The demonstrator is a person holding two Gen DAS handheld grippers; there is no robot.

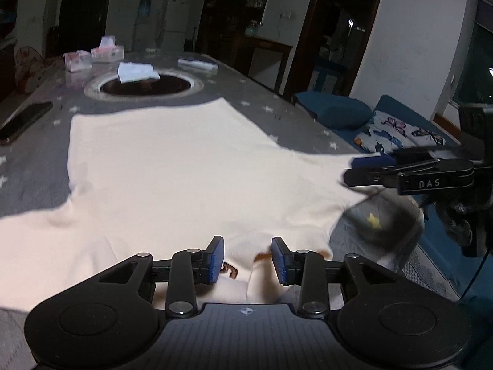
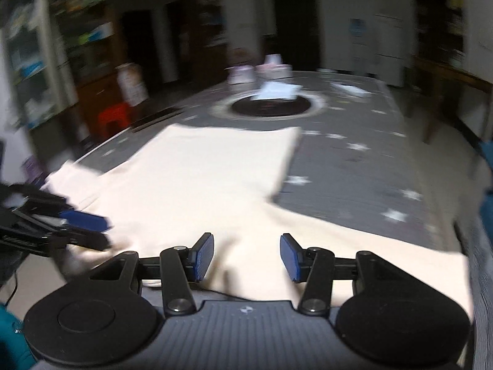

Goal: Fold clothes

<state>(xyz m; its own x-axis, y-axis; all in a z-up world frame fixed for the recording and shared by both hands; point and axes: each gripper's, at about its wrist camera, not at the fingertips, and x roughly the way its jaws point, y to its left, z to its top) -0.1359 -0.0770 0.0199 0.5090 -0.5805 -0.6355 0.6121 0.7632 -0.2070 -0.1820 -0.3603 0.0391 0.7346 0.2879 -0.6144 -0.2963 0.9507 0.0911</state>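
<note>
A cream shirt (image 1: 185,160) lies spread flat on the grey star-patterned tablecloth (image 1: 30,160). My left gripper (image 1: 247,257) hovers over its near edge by the collar, where a brown print (image 1: 231,269) shows; its blue pads stand apart with cloth below them, not pinched. In the left wrist view my right gripper (image 1: 351,171) comes in from the right at the end of the shirt's right sleeve. In the right wrist view, which is blurred, the right gripper (image 2: 246,257) is open over the shirt (image 2: 200,178), and the left gripper (image 2: 106,232) shows at the left edge.
A round dark opening (image 1: 144,86) sits in the table beyond the shirt, with white folded paper (image 1: 137,72) on its rim. Tissue boxes (image 1: 104,51) stand behind it, and a phone (image 1: 24,120) lies at the left edge. A blue cushion (image 1: 336,108) lies beside the table.
</note>
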